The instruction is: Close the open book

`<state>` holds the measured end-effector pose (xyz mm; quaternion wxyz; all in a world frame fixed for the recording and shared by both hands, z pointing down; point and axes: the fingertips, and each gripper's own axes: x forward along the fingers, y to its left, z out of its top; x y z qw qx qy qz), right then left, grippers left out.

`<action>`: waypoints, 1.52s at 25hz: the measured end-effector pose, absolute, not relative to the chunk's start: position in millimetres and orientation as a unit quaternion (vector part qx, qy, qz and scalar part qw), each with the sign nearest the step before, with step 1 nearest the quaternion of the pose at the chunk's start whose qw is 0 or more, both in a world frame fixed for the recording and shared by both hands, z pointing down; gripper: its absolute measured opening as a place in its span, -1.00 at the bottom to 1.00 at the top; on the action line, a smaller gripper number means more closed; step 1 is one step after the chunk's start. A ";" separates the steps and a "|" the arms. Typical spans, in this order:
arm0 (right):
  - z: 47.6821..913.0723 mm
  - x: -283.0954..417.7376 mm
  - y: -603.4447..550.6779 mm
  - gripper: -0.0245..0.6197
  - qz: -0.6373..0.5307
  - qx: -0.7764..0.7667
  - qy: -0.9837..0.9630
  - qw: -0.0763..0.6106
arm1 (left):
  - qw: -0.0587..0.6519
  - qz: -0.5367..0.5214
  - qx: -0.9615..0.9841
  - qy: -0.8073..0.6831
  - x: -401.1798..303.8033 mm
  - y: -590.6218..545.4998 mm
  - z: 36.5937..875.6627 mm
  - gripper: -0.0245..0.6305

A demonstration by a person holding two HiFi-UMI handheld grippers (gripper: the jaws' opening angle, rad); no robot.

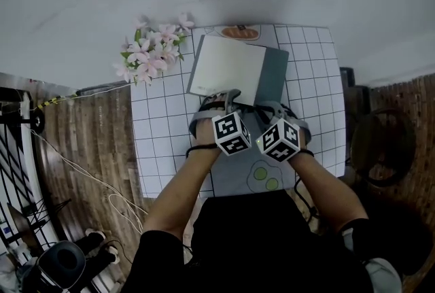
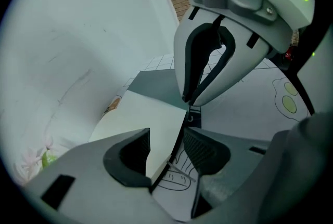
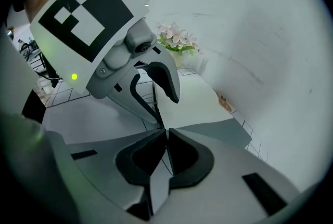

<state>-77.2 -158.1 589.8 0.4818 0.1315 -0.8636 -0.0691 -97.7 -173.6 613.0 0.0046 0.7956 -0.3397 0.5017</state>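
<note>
- A book (image 1: 228,67) lies on the gridded mat (image 1: 163,122) at about 12 o'clock from the two grippers. Its white leaf sits to the left, with a strip of grey cover showing along its 3 o'clock side.
- A spray of pink flowers (image 1: 151,54) sits at roughly 10 o'clock from the book, at the mat's far left corner.
- Both grippers point steeply down at the book's near edge, close side by side.
- The left gripper (image 2: 167,134) has its jaws well apart. The raised edge of the white leaf runs up between them, and neither pad presses on it.
- Below that leaf is a pale surface with a line drawing. It looks like a page, but I can't be sure from here.
- The right gripper (image 3: 165,137) has its jaws pinched together on a thin grey sheet of the book, with a sliver of it sticking out between the pads.
- The book is not yet closed.
</note>
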 end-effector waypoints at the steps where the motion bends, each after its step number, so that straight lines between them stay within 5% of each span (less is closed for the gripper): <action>1: 587.2 -77.7 -159.2 -0.87 -0.059 0.135 -0.868 0.475 | 0.008 0.497 0.797 -0.342 -97.9 -174.3 611.7 -0.36; 5: 561.4 -82.0 -167.9 -0.84 -0.025 0.162 -0.893 0.420 | 0.032 0.467 0.796 -0.382 -110.7 -181.0 603.1 -0.44; 9: 532.8 -72.9 -174.4 -0.60 -0.026 0.193 -0.903 0.382 | 0.057 0.448 0.785 -0.424 -135.2 -185.2 595.1 -0.45; 18: 610.6 -55.8 -165.9 -0.39 -0.028 0.151 -0.868 0.473 | 0.028 0.493 0.796 -0.350 -111.8 -165.4 618.0 -0.42; 23: 626.3 -59.1 -170.9 -0.40 -0.037 0.150 -0.863 0.480 | 0.022 0.499 0.796 -0.341 -106.1 -164.7 625.7 -0.41; 26: 628.8 -58.5 -168.4 -0.66 -0.029 0.140 -0.867 0.477 | 0.022 0.501 0.797 -0.336 -102.5 -166.0 626.3 -0.41; 32: 613.0 -60.6 -170.8 -0.86 -0.066 0.141 -0.867 0.473 | 0.016 0.504 0.803 -0.318 -84.5 -171.0 622.4 -0.40; 38: 589.7 -65.0 -175.2 -0.87 -0.080 0.146 -0.872 0.460 | -0.009 0.507 0.794 -0.335 -73.3 -185.8 617.8 -0.40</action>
